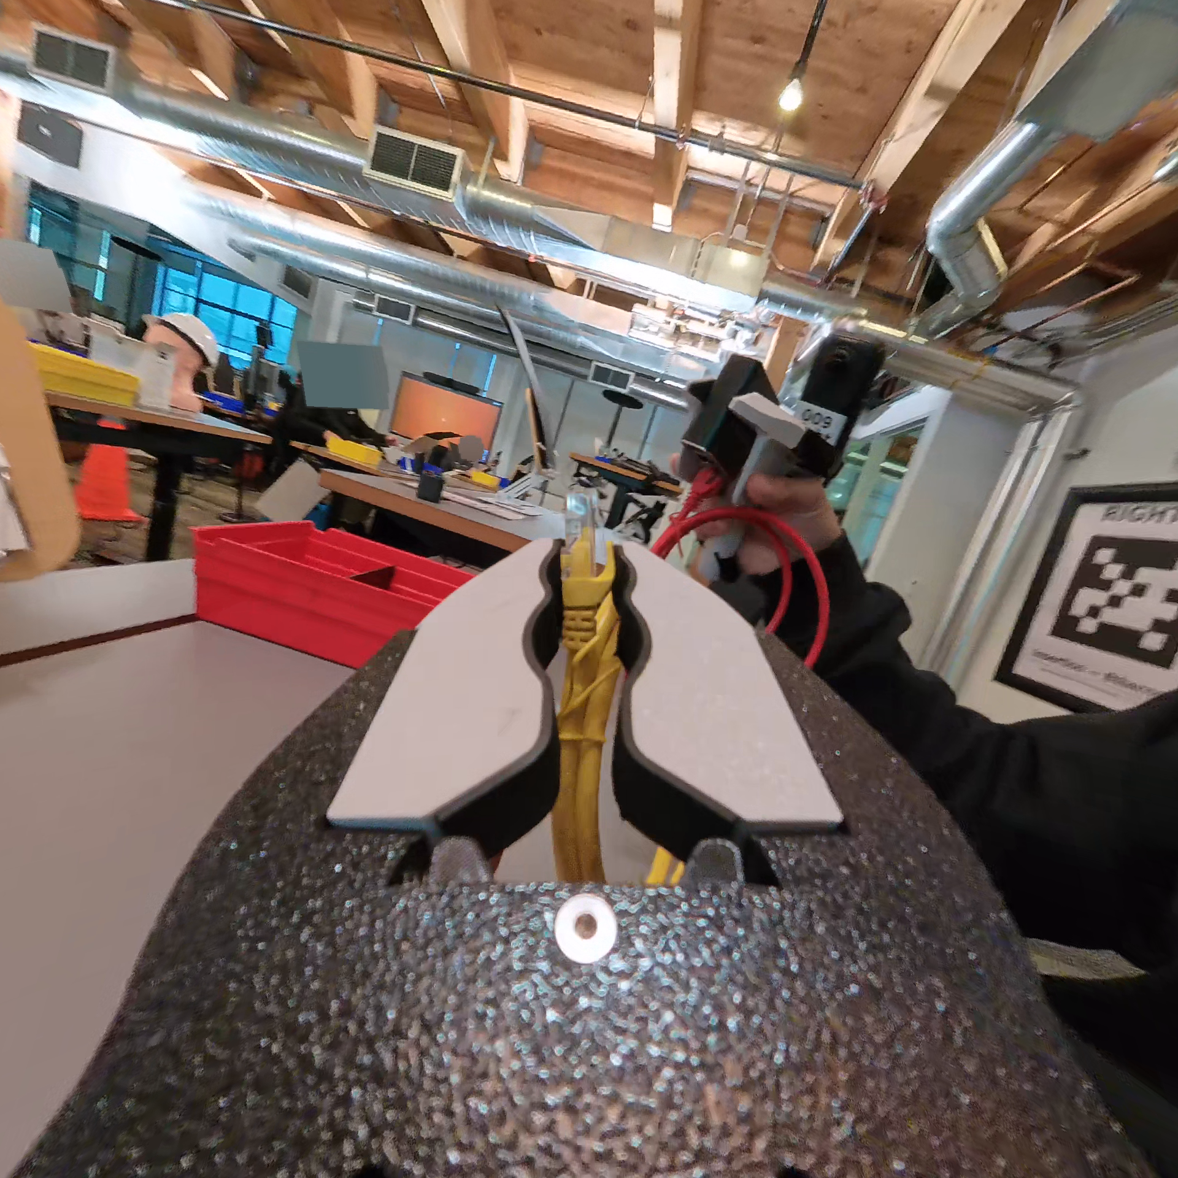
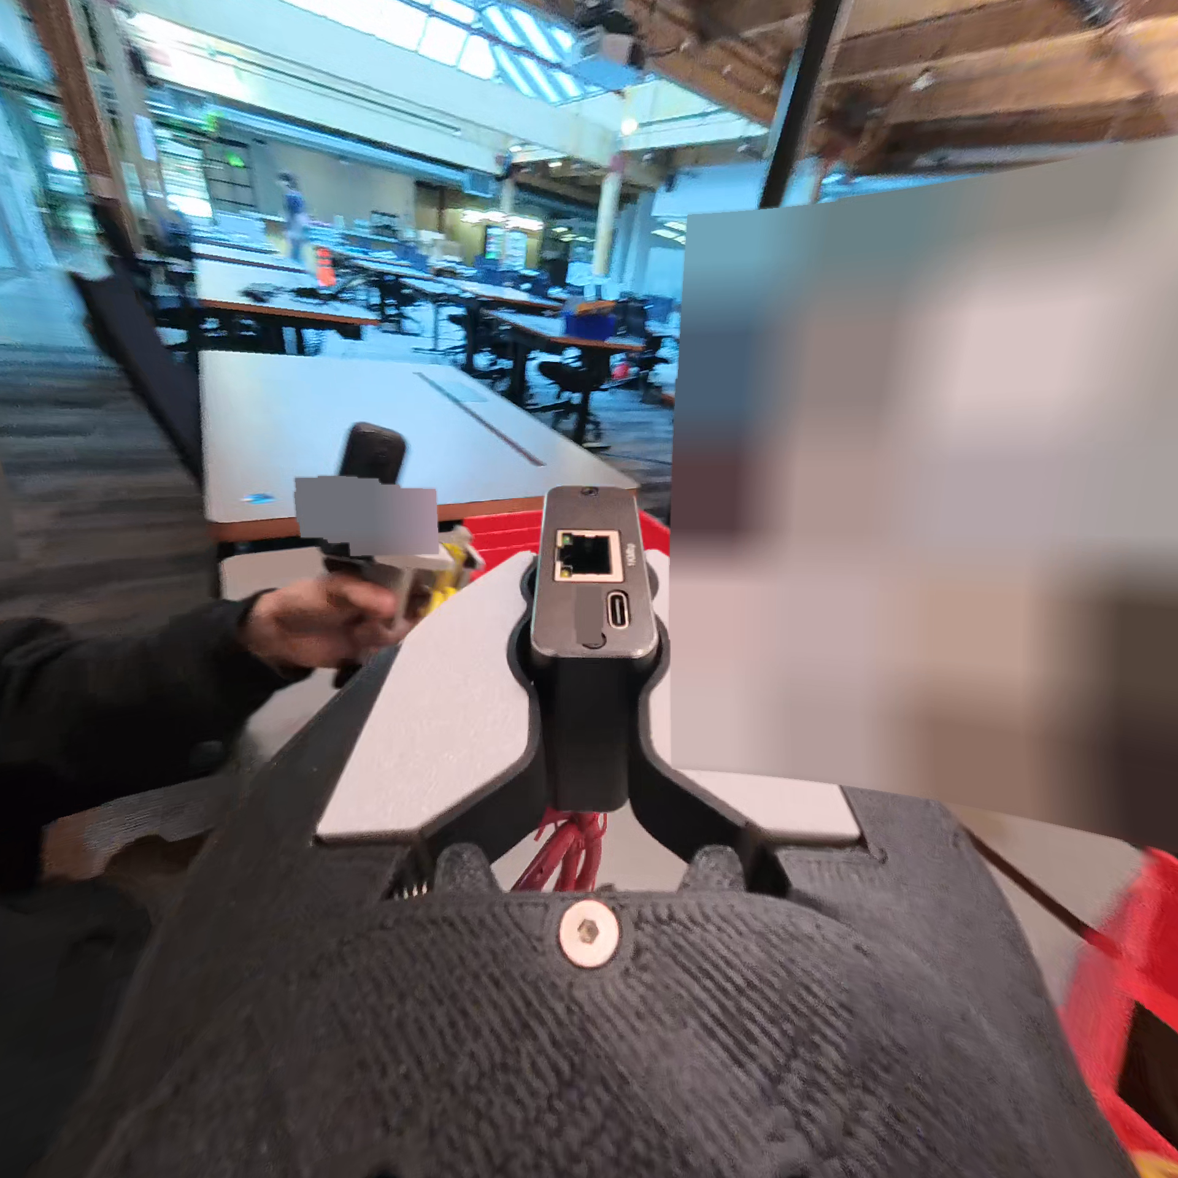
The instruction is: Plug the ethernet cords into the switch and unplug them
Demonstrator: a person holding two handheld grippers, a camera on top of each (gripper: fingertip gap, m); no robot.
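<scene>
While left jaws clamp yellow cord point(image 1: 583, 628), right jaws grip switch point(image 2: 589, 574), empty port only in right view.

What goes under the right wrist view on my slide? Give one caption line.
Right gripper clamps the grey switch, ethernet port empty, red cord trailing below.

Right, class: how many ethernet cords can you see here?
2. A yellow cord is clamped in the left gripper; a red cord hangs from the switch in the right gripper. Others may be hidden.
</scene>
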